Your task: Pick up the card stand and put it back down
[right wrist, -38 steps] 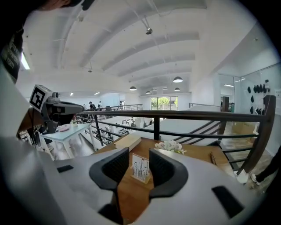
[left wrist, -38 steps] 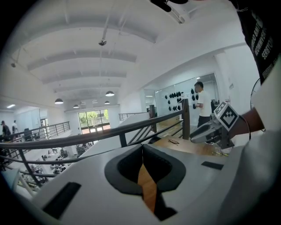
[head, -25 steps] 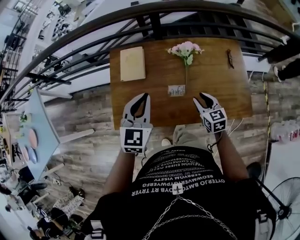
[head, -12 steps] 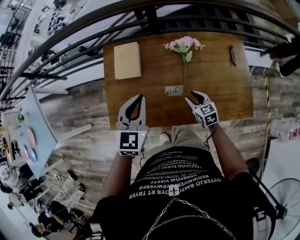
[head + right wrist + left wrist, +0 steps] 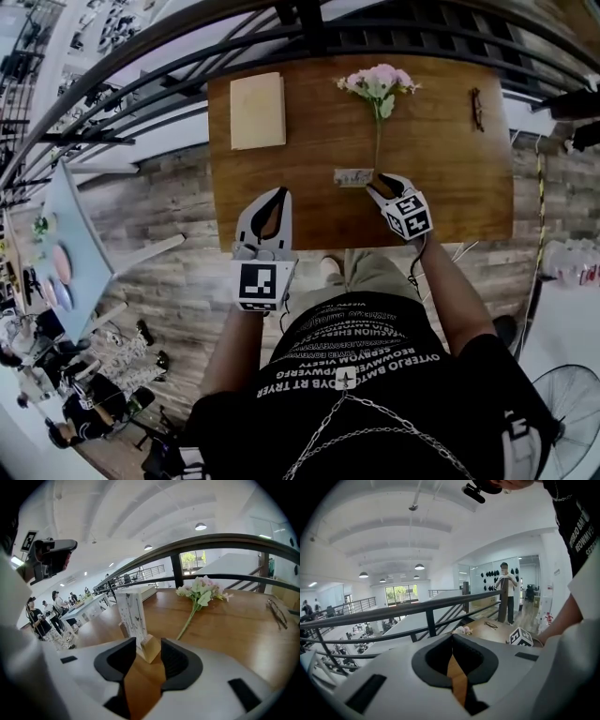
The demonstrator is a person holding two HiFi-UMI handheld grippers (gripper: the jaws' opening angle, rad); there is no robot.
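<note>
The card stand (image 5: 353, 176), a white printed card upright in a small wooden block, rests on the brown table (image 5: 450, 187) near its middle. In the right gripper view the card stand (image 5: 132, 616) rises just ahead, and its block sits between the jaws. My right gripper (image 5: 377, 185) (image 5: 144, 644) reaches it from the right; its jaws are opening and the pads do not press on the block. My left gripper (image 5: 281, 192) (image 5: 452, 636) hovers at the table's front edge, left of the stand, shut and empty.
A pink flower sprig (image 5: 379, 84) (image 5: 201, 590) lies behind the stand, its stem reaching towards it. A beige notebook (image 5: 257, 111) lies at the back left and a pair of glasses (image 5: 477, 108) at the back right. A black railing (image 5: 187, 56) runs behind the table.
My right gripper has moved forward and left across the table until its jaws came round the stand's block. The left gripper has stayed near the front edge.
</note>
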